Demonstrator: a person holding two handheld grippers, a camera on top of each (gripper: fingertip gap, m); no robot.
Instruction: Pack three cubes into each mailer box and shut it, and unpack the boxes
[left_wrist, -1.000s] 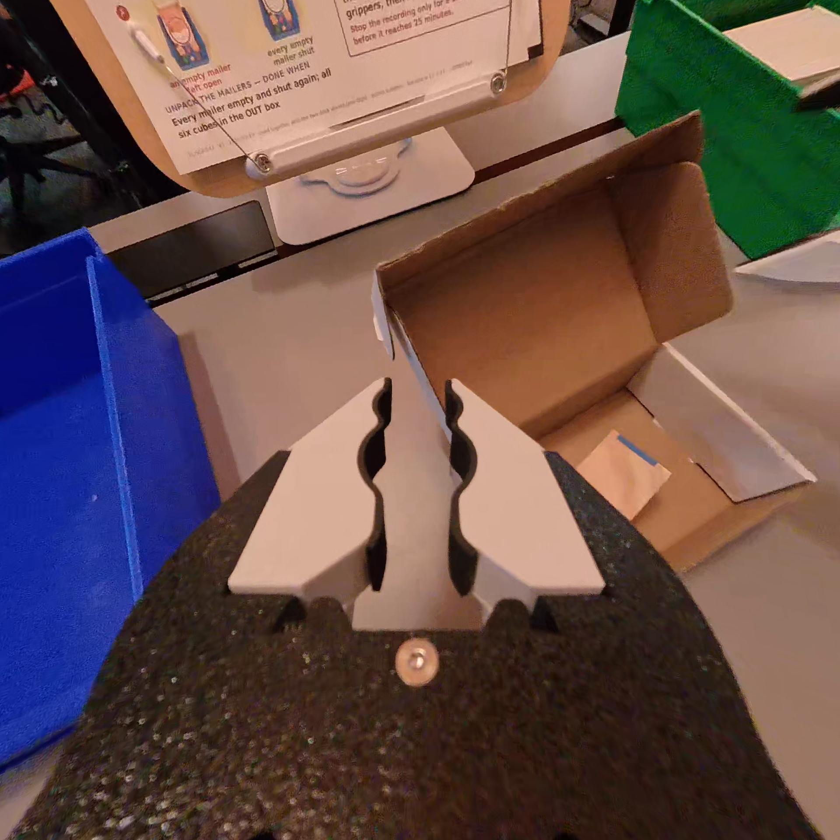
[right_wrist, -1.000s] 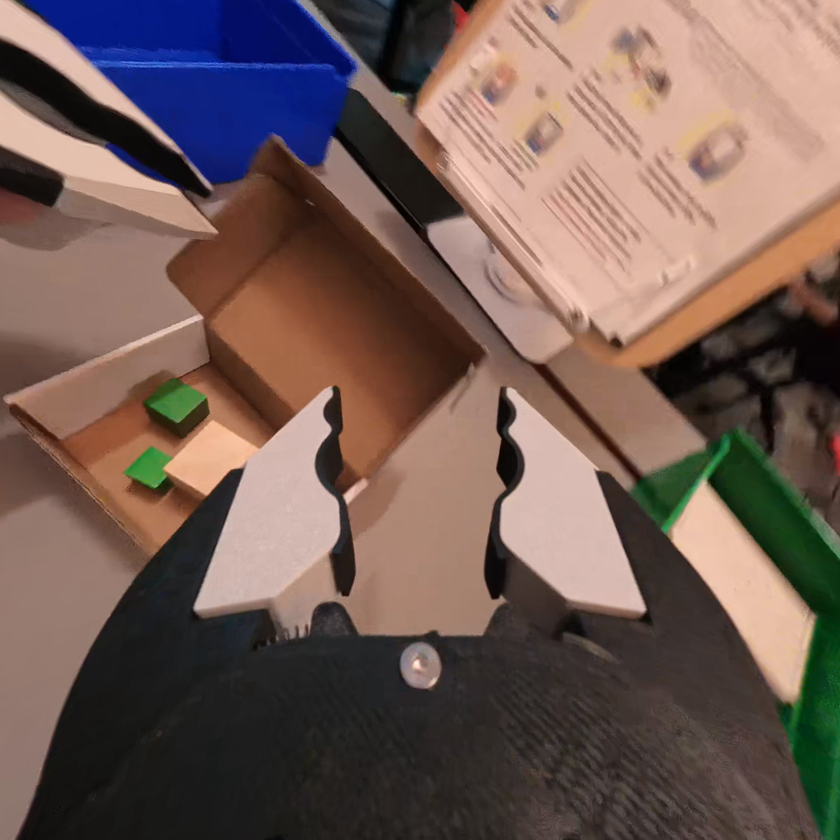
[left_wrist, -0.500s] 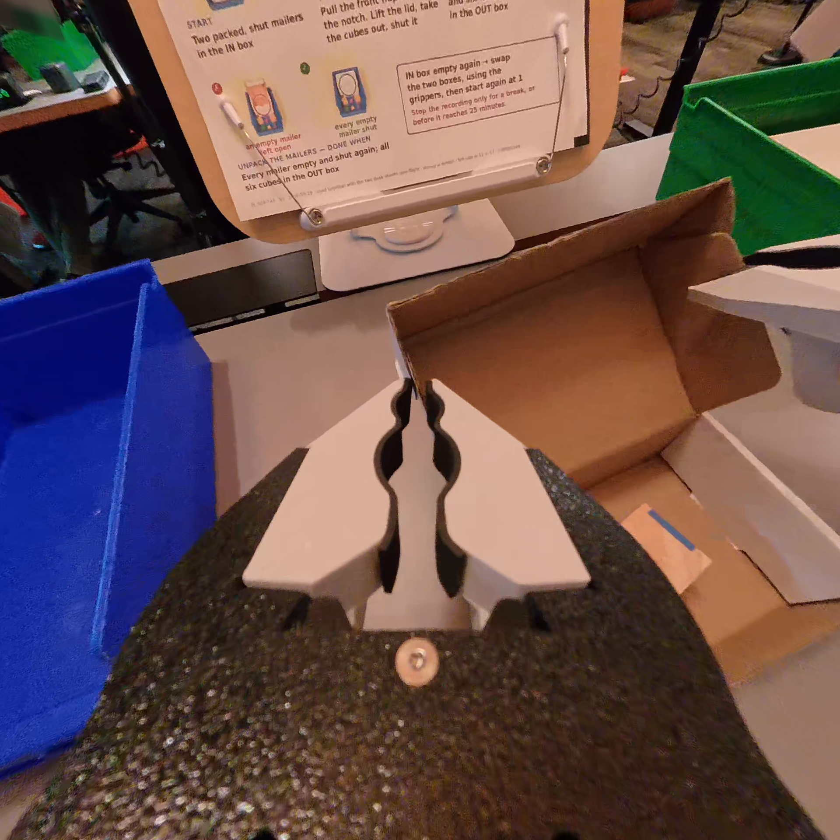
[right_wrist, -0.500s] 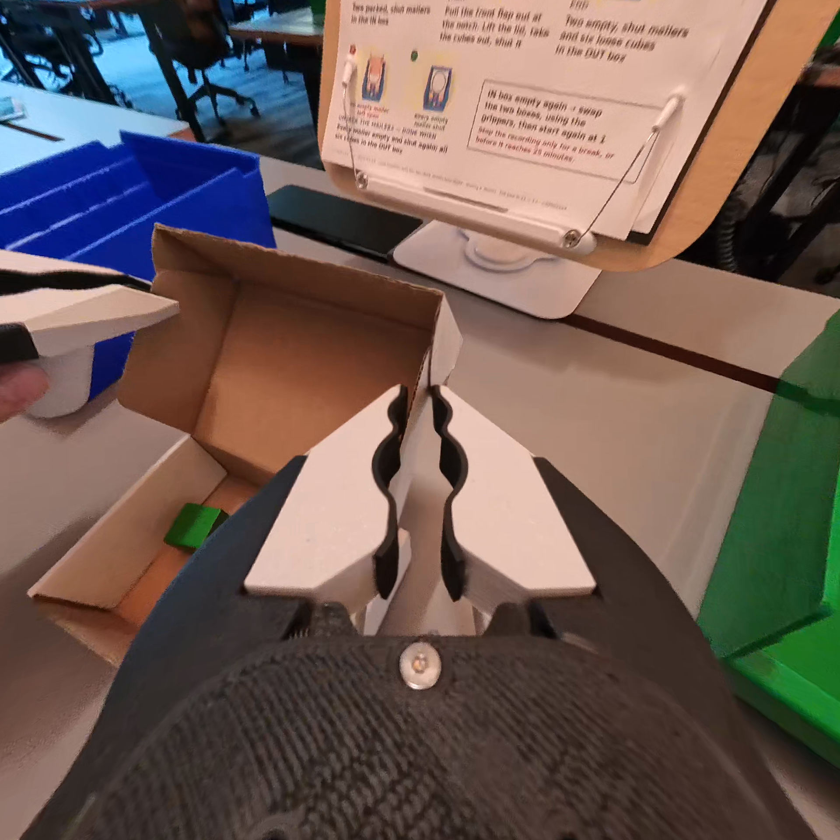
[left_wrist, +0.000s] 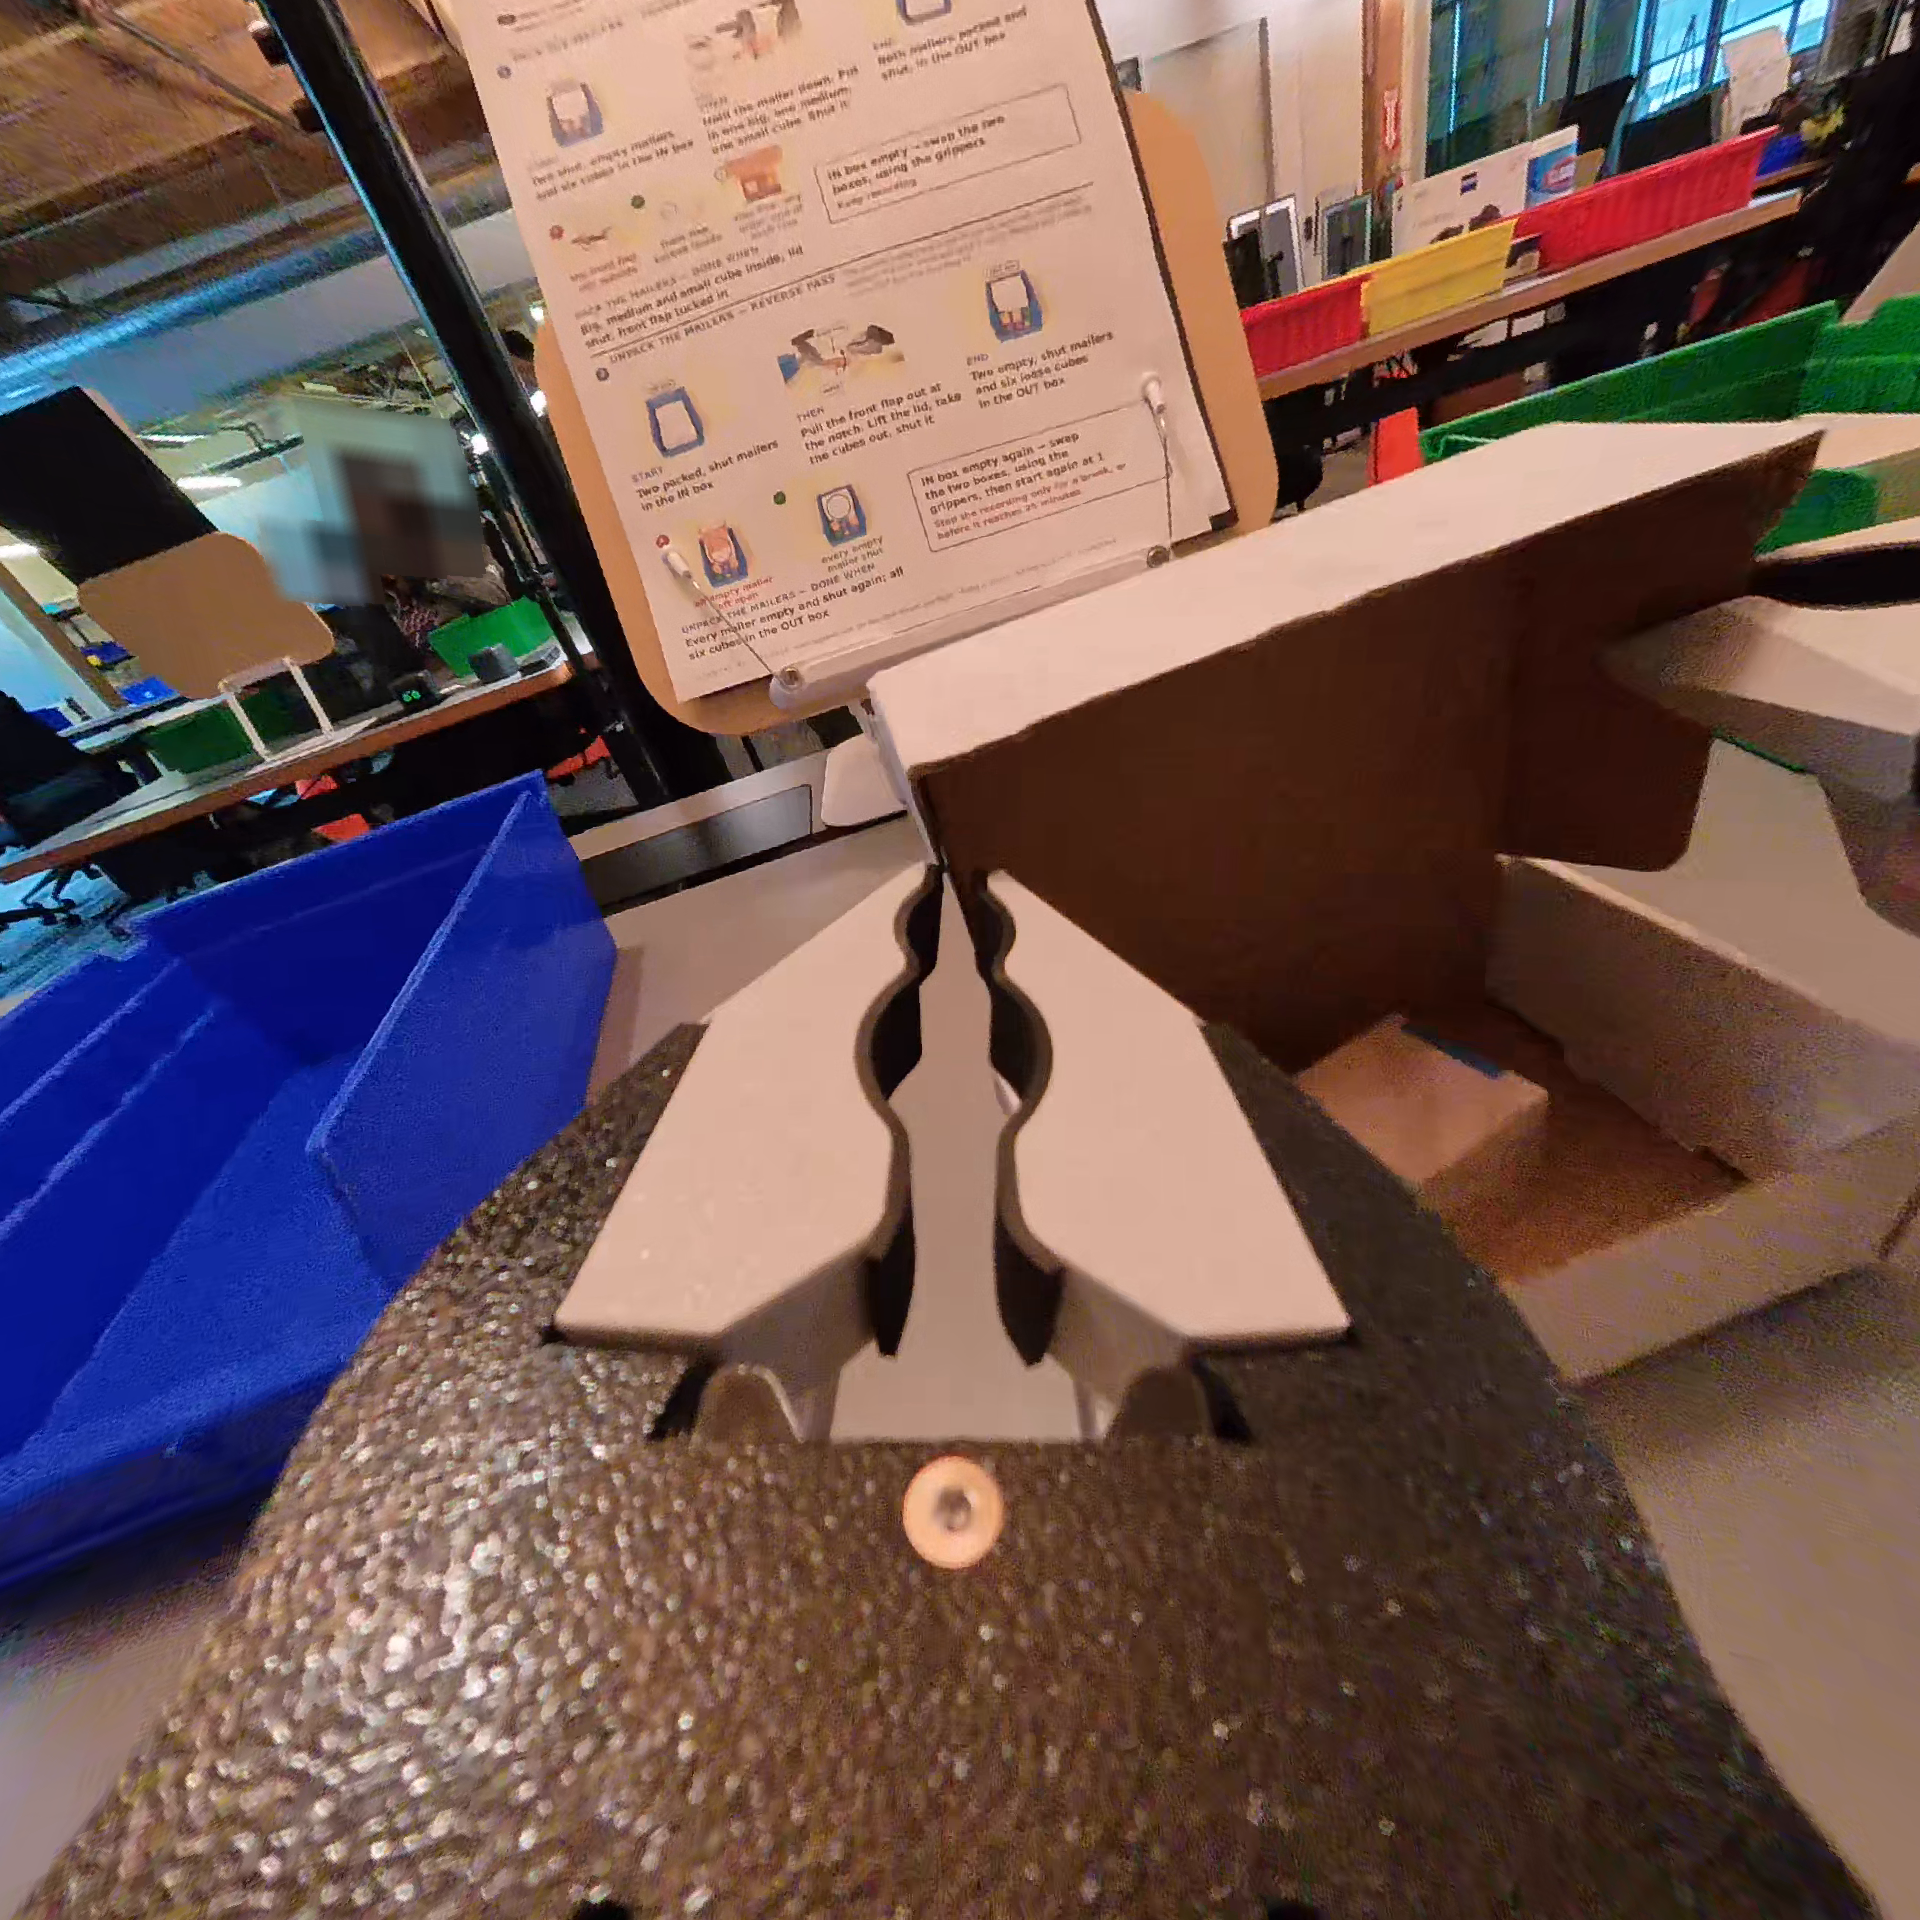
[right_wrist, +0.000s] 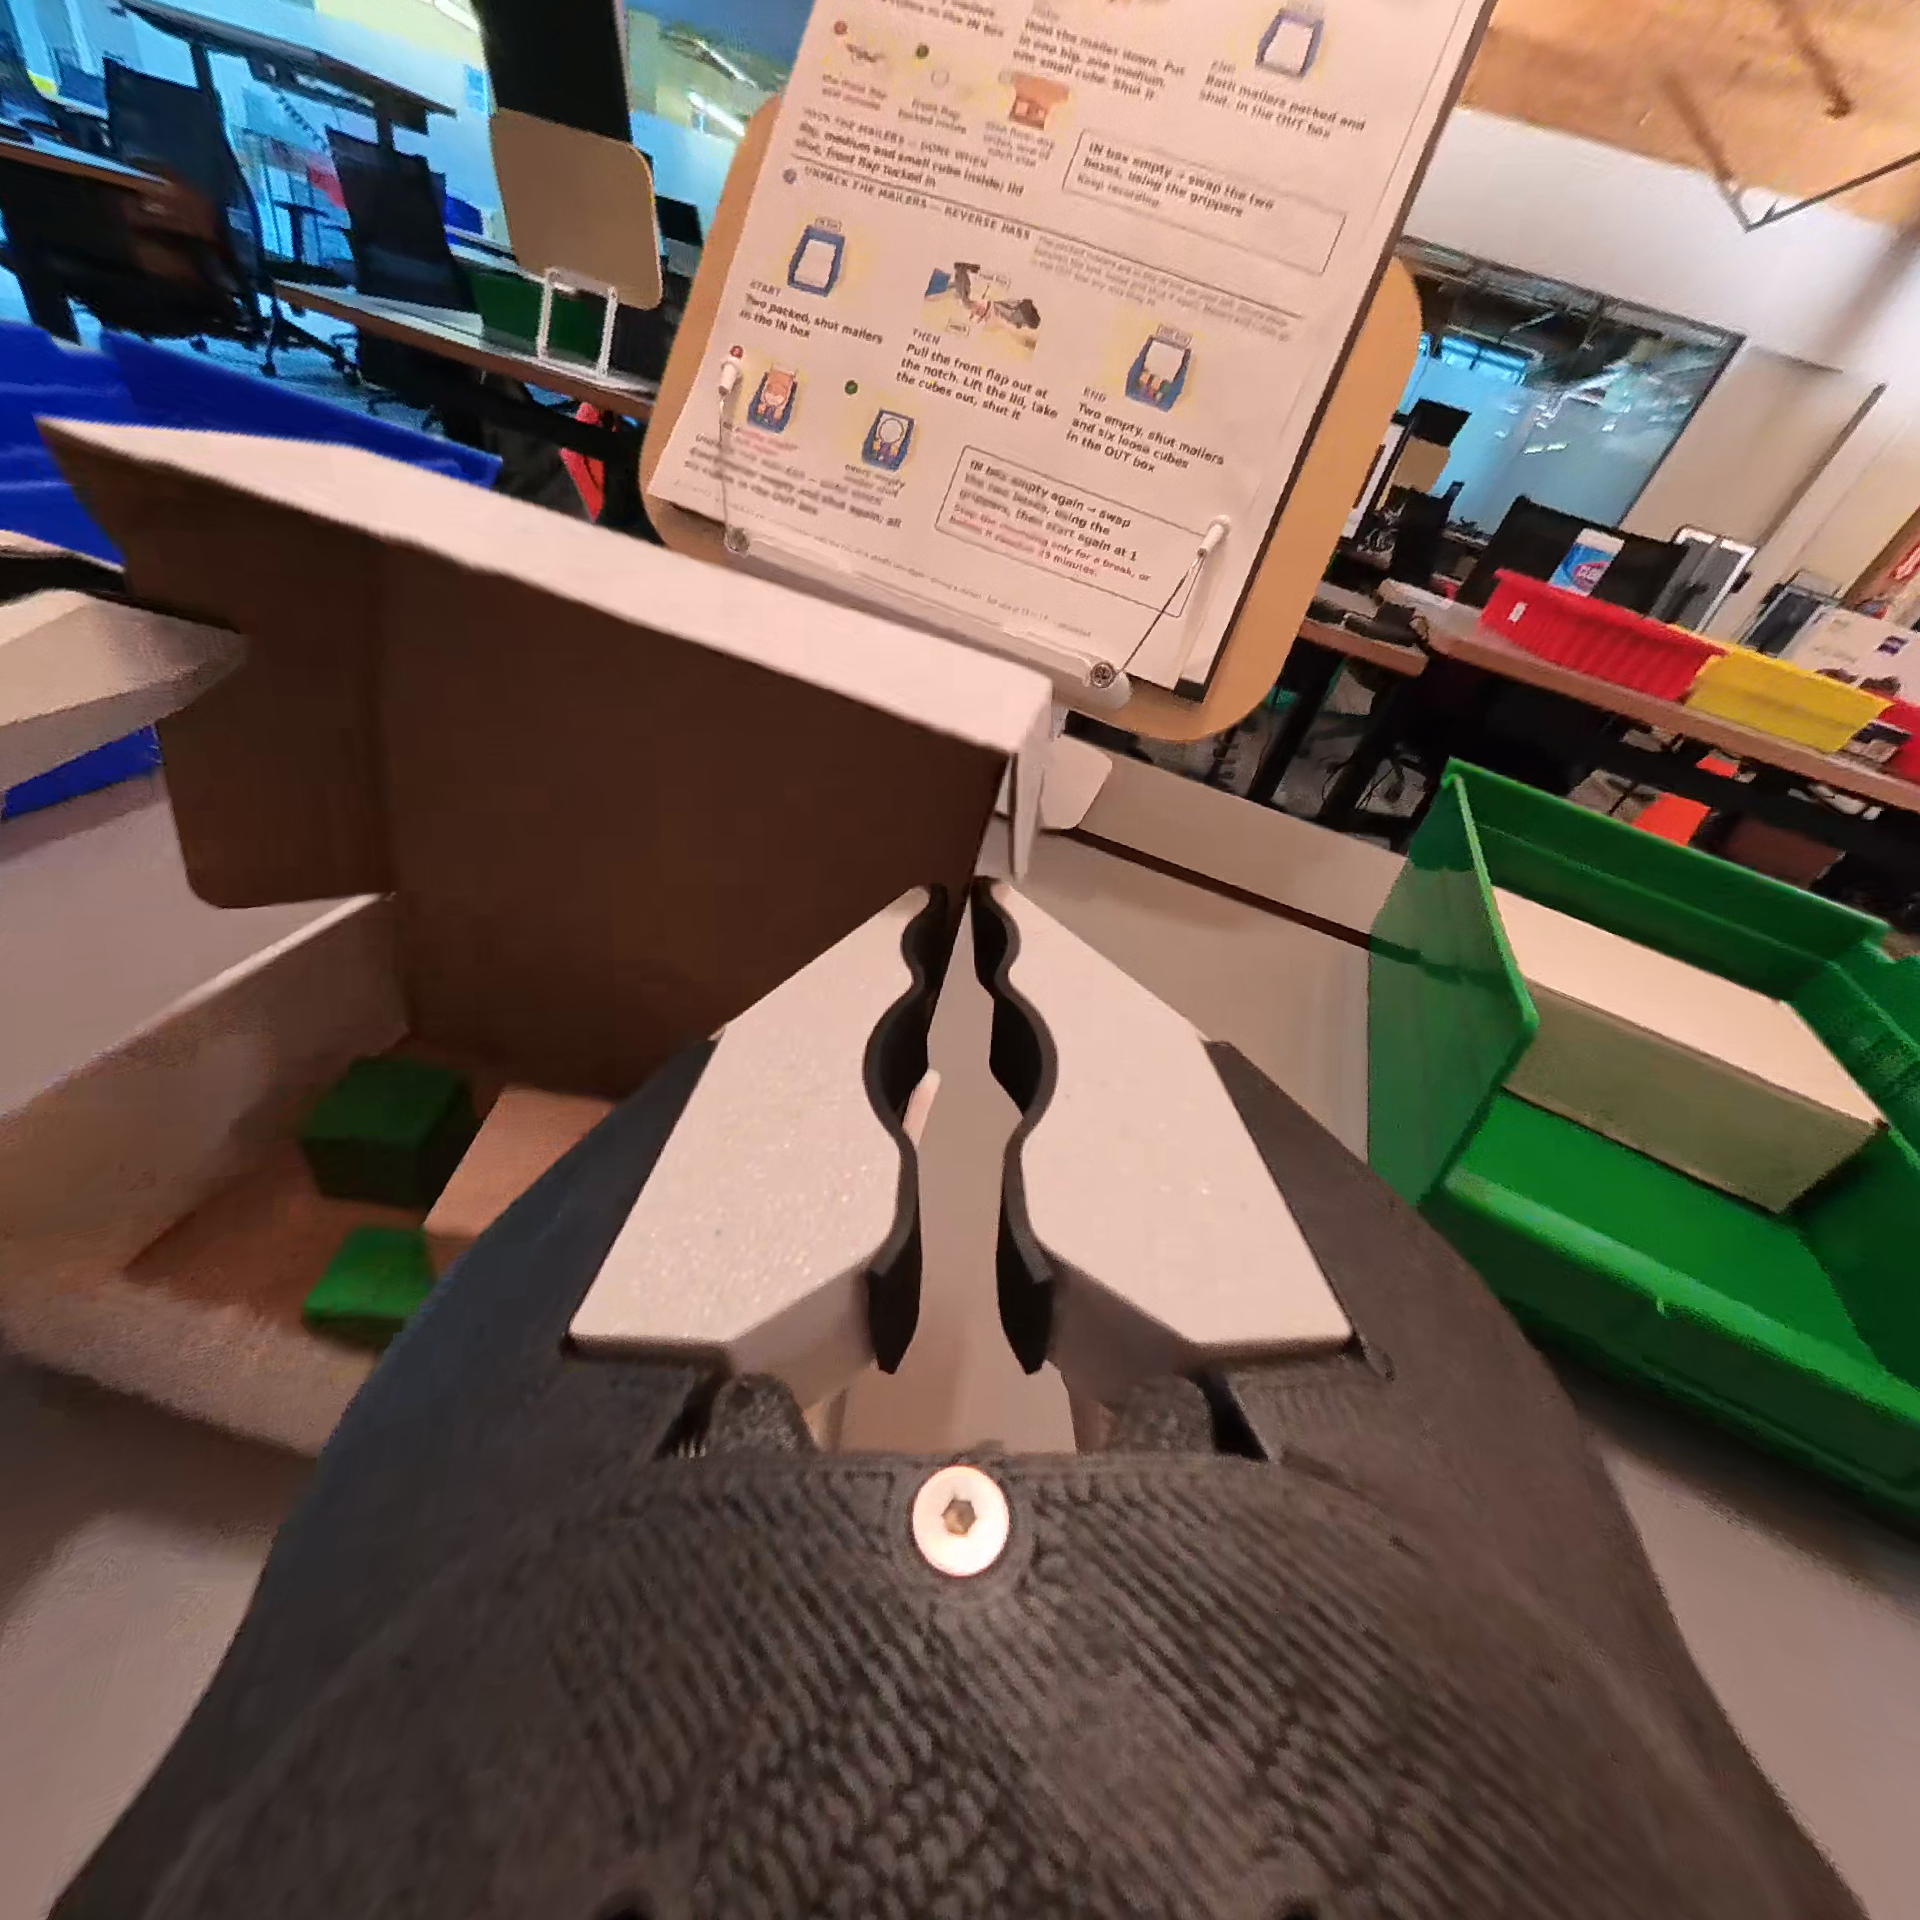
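your two claws grip the raised lid (left_wrist: 1299, 831) of a cardboard mailer box (left_wrist: 1662, 1049) from its two ends. your left claw (left_wrist: 958, 883) has its fingers pressed together on the lid's side flap at the end nearer the blue bin (left_wrist: 312, 1091); in the right wrist view your right claw (right_wrist: 958, 899) is likewise clamped on the thin side flap at the end nearer the green bin (right_wrist: 1621, 1195). each claw shows at the far end of the lid in the other's view, a grey finger (left_wrist: 1787, 665) poking in by the far flap.

the lid stands tilted up over the box, brown inside facing you, pale outside on top. the box rests on the grey table (left_wrist: 1766, 1507), between the blue bin and the green bin, just in front of the instruction board (right_wrist: 1039, 312) on its white stand.

inside the box, the right wrist view shows two green cubes (right_wrist: 384, 1127) on the floor near the front wall, the smaller one (right_wrist: 364, 1283) closer to the camera, and a pale wooden cube (right_wrist: 509, 1153) beside them, partly hidden by your right claw. the left wrist view shows the same pale cube (left_wrist: 1423, 1101) low in the box, under the lid.

the green bin holds a pale flat box (right_wrist: 1683, 1049). beyond the board, other tables carry red and yellow bins (right_wrist: 1766, 691); the rest back there is too blurred to tell.
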